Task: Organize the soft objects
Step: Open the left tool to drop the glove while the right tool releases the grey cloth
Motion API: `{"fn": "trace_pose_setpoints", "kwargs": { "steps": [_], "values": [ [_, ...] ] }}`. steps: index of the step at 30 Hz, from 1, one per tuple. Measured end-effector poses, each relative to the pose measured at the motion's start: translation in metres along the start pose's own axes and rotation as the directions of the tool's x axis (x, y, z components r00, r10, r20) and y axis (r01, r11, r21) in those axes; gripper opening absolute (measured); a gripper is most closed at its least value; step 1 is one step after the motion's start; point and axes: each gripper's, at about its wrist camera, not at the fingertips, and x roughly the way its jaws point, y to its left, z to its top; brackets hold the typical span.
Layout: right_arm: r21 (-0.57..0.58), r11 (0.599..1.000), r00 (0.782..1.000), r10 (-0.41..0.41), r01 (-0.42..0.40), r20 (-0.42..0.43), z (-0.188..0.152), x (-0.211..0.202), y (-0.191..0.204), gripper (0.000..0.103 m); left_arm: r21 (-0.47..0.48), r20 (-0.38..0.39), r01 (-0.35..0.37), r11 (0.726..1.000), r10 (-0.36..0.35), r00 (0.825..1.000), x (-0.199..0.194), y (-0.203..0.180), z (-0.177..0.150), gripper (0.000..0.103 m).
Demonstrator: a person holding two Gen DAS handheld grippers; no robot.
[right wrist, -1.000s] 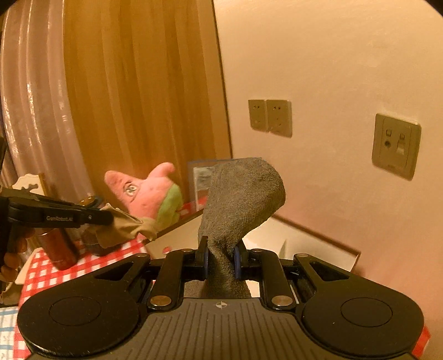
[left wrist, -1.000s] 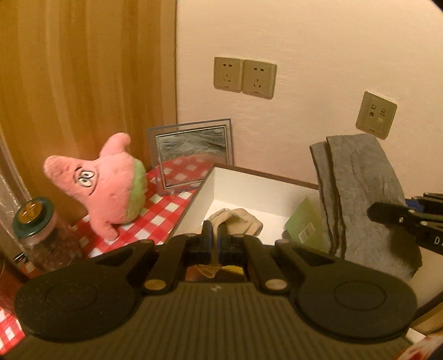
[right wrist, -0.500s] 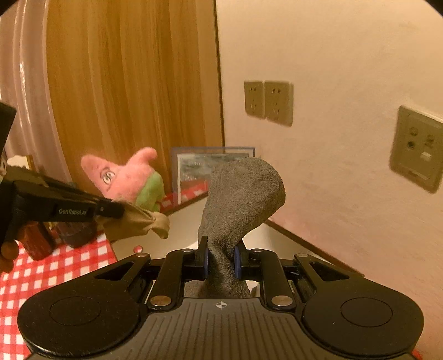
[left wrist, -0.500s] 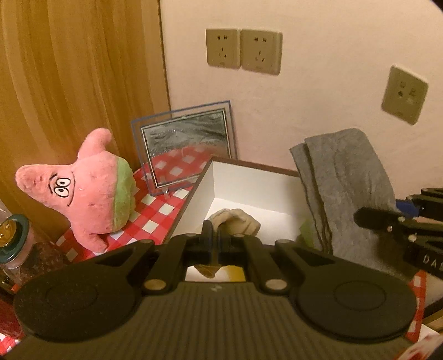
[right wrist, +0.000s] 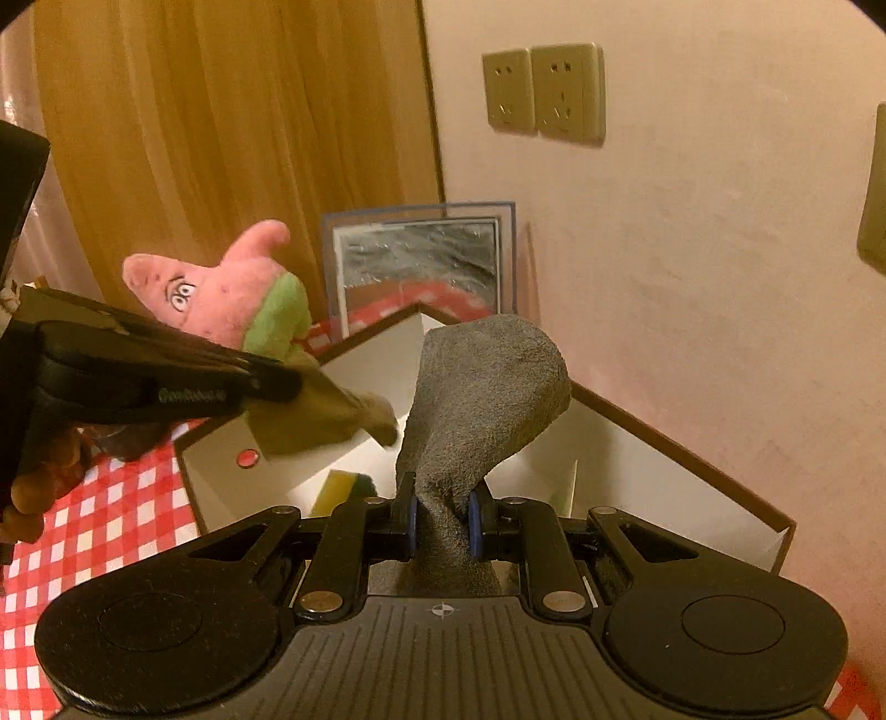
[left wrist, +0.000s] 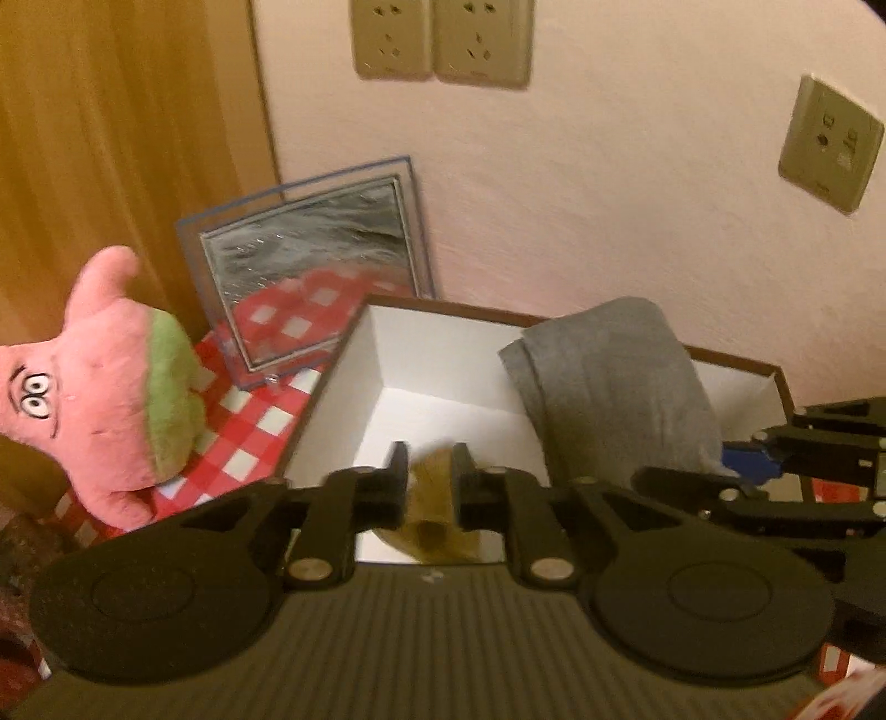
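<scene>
A white box with a brown rim (left wrist: 451, 306) (right wrist: 673, 443) stands on the red checked cloth against the wall. My left gripper (left wrist: 429, 466) (right wrist: 285, 382) hangs over the box's near left part. Its jaws are opening, and a beige glove (left wrist: 432, 498) (right wrist: 332, 412) sits loose in the gap between them. My right gripper (right wrist: 441, 512) (left wrist: 736, 462) is shut on a grey cloth (right wrist: 487, 387) (left wrist: 609, 376), which stands up above the box's right side. A yellow-green sponge (right wrist: 343, 490) lies inside the box.
A pink starfish plush (left wrist: 105, 387) (right wrist: 232, 299) sits left of the box. A framed picture (left wrist: 315, 266) (right wrist: 421, 260) leans on the wall behind it. Wall sockets (left wrist: 443, 39) are above, a wooden panel (right wrist: 221, 111) is at the left, and a person's hand (right wrist: 33, 493) holds the left gripper.
Both grippers have moved forward and down toward the box. The left jaws, pinched on the beige glove before, have parted. The right gripper still grips the grey cloth.
</scene>
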Motion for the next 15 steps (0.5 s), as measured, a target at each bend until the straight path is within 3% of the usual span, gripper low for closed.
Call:
{"fn": "trace_pose_setpoints", "kwargs": {
  "steps": [3,12,15],
  "values": [
    [0.004,1.0,1.0,0.003,-0.003,-0.025,0.0,0.006,-0.002,0.017,0.018,-0.006,-0.017,1.0,0.017,1.0,0.005,-0.001,0.001,0.029],
    [-0.017,0.999,0.999,-0.034,0.034,-0.038,0.0,0.013,0.002,0.018,0.015,-0.044,-0.033,0.999,0.034,0.998,0.001,0.007,-0.007,0.029],
    [-0.03,0.999,0.999,-0.032,0.032,-0.023,0.0,0.009,0.005,0.03,0.021,-0.049,-0.036,0.999,0.037,0.998,-0.003,0.008,-0.011,0.03]
  ]
}}
